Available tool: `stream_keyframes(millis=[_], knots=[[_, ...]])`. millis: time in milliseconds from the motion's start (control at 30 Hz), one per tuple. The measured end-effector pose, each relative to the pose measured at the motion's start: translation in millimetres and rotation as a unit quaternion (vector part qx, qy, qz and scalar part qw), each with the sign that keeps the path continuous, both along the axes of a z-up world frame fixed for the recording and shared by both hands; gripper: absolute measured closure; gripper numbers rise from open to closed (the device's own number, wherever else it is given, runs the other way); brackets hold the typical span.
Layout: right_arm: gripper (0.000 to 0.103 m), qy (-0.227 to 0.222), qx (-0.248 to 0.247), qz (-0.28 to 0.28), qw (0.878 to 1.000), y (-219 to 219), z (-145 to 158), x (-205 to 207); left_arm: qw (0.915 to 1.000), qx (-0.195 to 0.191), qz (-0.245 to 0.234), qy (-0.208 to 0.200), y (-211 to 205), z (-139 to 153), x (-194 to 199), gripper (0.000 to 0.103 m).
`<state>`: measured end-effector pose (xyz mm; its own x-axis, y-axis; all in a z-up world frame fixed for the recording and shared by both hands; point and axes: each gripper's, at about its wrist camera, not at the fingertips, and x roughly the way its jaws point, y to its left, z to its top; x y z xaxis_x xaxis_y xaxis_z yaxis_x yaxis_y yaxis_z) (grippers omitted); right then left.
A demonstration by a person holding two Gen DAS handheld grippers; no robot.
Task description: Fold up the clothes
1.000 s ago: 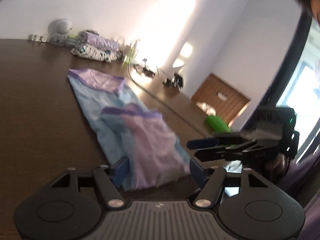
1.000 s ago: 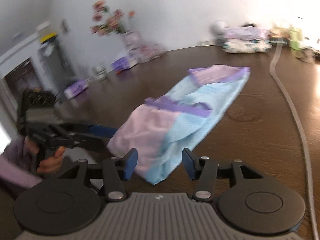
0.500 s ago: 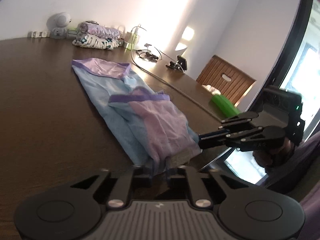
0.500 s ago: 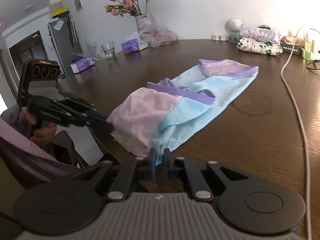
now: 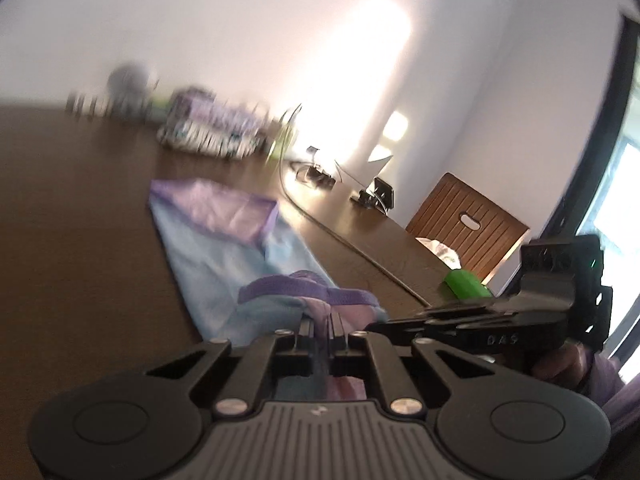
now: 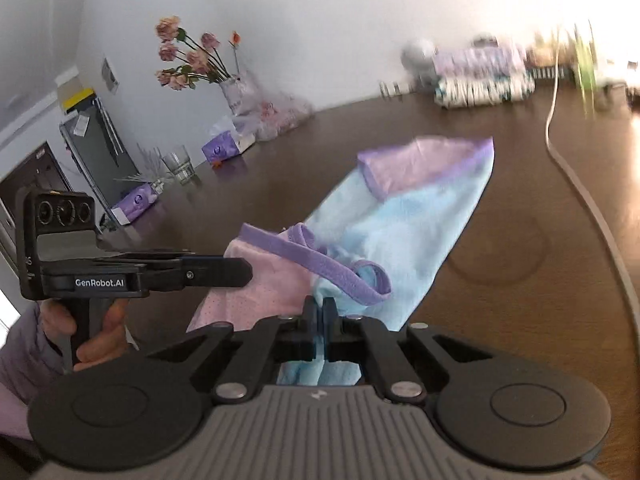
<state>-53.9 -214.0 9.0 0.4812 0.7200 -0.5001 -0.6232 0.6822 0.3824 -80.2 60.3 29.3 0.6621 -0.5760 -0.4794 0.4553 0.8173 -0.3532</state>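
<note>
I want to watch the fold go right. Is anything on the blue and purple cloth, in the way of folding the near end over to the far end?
Nothing visible lies on the light blue and purple garment. The white cable runs alongside it on the dark wooden table.

Each view looks forward from a handheld gripper, low over the table (image 5: 80, 240) and close to the near end of the garment (image 5: 224, 256). The left wrist view faces the far wall and the chair (image 5: 468, 224) side. The right wrist view faces the wall and the flowers (image 6: 188, 56). Both share the garment, the folded pile (image 6: 480, 76), and each shows the opposite gripper
</note>
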Motion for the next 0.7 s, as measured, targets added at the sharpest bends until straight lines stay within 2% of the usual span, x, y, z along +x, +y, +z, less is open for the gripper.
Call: stream_keyframes(millis=[33, 67, 100, 133, 233, 267, 333, 367, 400, 500, 567, 700], knots=[[0.1, 0.002, -0.008, -0.005, 1.0, 1, -1, 2, 0.9999, 0.011, 0.002, -0.009, -3, 1, -1, 0.091], [0.097, 0.01, -0.023, -0.018, 1.0, 1, -4, 5, 0.9999, 0.014, 0.007, 0.004, -2, -4, 1, 0.083], [0.092, 0.017, -0.037, -0.031, 0.999, 2, -7, 8, 0.9997, 0.017, 0.012, 0.016, -2, -8, 3, 0.08], [0.091, 0.012, -0.033, -0.036, 0.999, 1, -4, 6, 0.9993, 0.019, 0.018, 0.027, -1, -12, 5, 0.079], [0.088, -0.031, -0.024, -0.053, 0.998, -4, 9, -5, 0.9992, 0.001, 0.039, 0.008, 12, -5, -1, 0.07], [0.088, -0.043, -0.013, -0.041, 0.998, -3, 13, -9, 0.9987, 0.002, 0.051, 0.002, 14, -4, 0, 0.069], [0.088, -0.066, 0.009, -0.016, 0.998, 0, 19, -16, 0.9982, 0.001, 0.06, -0.004, 15, -4, 4, 0.073], [0.088, -0.058, 0.008, 0.007, 0.998, 7, 18, -16, 0.9985, 0.003, 0.055, -0.004, 12, -5, 7, 0.086], [0.088, -0.051, -0.009, 0.023, 0.998, 17, 14, -16, 0.9988, 0.017, 0.046, -0.006, 5, -7, 11, 0.091], [0.088, -0.047, -0.071, 0.02, 0.996, 31, 0, -18, 0.9964, 0.077, 0.032, -0.016, -15, -8, 15, 0.091], [0.088, -0.04, -0.062, 0.002, 0.997, 24, -3, -16, 0.9907, 0.124, 0.047, -0.029, -18, -3, 13, 0.091], [0.087, -0.036, -0.05, -0.011, 0.998, 12, -4, -18, 0.9906, 0.131, 0.028, -0.029, -24, -5, 3, 0.09]])
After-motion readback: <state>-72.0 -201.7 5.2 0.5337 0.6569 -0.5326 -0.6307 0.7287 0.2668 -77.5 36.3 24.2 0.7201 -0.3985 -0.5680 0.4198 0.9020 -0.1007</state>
